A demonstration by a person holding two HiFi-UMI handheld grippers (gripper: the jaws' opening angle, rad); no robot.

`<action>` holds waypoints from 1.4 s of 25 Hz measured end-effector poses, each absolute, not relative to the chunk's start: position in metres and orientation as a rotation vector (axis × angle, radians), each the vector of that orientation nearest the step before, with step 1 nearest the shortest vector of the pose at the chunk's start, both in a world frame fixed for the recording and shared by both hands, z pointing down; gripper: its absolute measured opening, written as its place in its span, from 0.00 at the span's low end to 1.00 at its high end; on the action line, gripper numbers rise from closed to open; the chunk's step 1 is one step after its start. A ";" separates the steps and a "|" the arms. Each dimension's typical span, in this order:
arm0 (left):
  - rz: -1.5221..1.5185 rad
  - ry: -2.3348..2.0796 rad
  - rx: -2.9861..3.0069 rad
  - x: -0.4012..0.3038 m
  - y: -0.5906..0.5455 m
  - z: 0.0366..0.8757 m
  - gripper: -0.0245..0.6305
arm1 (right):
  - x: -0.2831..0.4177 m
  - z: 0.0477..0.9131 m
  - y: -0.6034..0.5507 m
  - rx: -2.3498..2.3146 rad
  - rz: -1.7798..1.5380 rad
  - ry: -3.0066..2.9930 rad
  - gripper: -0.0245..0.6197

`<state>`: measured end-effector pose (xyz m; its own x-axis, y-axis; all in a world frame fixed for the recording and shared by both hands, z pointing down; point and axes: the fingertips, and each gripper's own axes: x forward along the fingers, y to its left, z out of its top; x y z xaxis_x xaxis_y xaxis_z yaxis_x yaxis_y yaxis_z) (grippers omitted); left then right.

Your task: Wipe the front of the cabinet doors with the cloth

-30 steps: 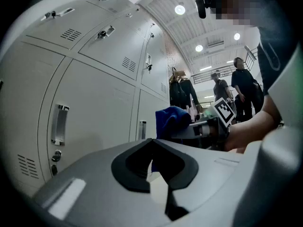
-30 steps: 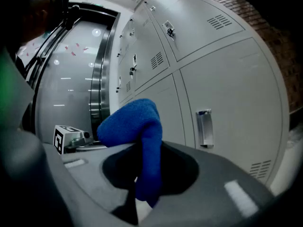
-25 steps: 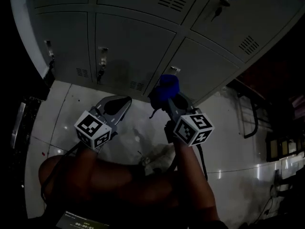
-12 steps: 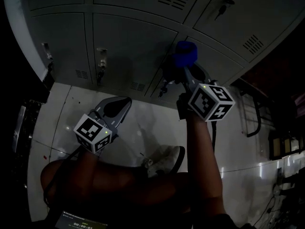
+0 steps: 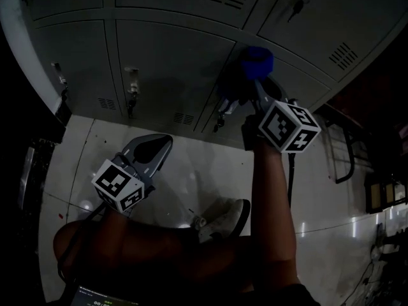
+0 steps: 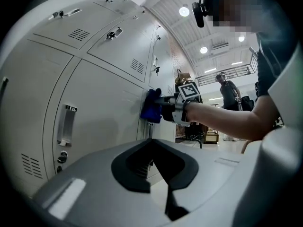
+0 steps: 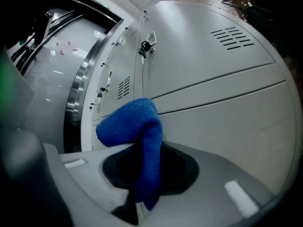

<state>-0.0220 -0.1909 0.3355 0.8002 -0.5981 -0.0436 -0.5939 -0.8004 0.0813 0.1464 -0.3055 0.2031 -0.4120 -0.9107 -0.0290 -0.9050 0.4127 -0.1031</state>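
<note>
A blue cloth (image 5: 257, 61) is pinched in my right gripper (image 5: 255, 85), which is shut on it and holds it against a grey lower cabinet door (image 5: 166, 69). In the right gripper view the cloth (image 7: 135, 122) bulges out of the jaws and folds over, with the door face (image 7: 222, 84) right behind it. The left gripper view shows the cloth (image 6: 151, 105) pressed flat on the door. My left gripper (image 5: 152, 148) hangs lower left over the floor, off the doors; it is shut (image 6: 154, 150) with nothing in it.
The cabinet is a bank of grey locker doors with vents, a latch handle (image 6: 66, 125) and keys (image 5: 131, 88). Below lies a glossy pale floor (image 5: 191, 164) with my shoe (image 5: 223, 217). A dark metal frame (image 5: 341, 152) stands at right. Another person (image 6: 227, 86) stands far off.
My right gripper has carried the cloth up and to the right, from over the floor onto the cabinet door. The left gripper has dropped slightly.
</note>
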 end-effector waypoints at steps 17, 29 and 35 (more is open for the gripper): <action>0.021 -0.954 2.933 -0.014 -0.180 0.352 0.04 | 0.304 0.201 -0.273 -1.919 -0.168 2.219 0.15; 0.037 -0.952 2.934 -0.011 -0.179 0.354 0.04 | 0.377 0.213 -0.254 -2.056 -0.184 2.074 0.15; 0.029 -0.948 2.939 -0.011 -0.179 0.352 0.04 | 0.286 0.206 -0.263 -1.895 -0.143 2.331 0.15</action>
<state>-0.0112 -0.1786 0.3522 0.8116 -0.5833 0.0343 -0.5843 -0.8103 0.0447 0.2860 -0.2635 0.2061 -0.2009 -0.9786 -0.0441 -0.9659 0.2054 -0.1576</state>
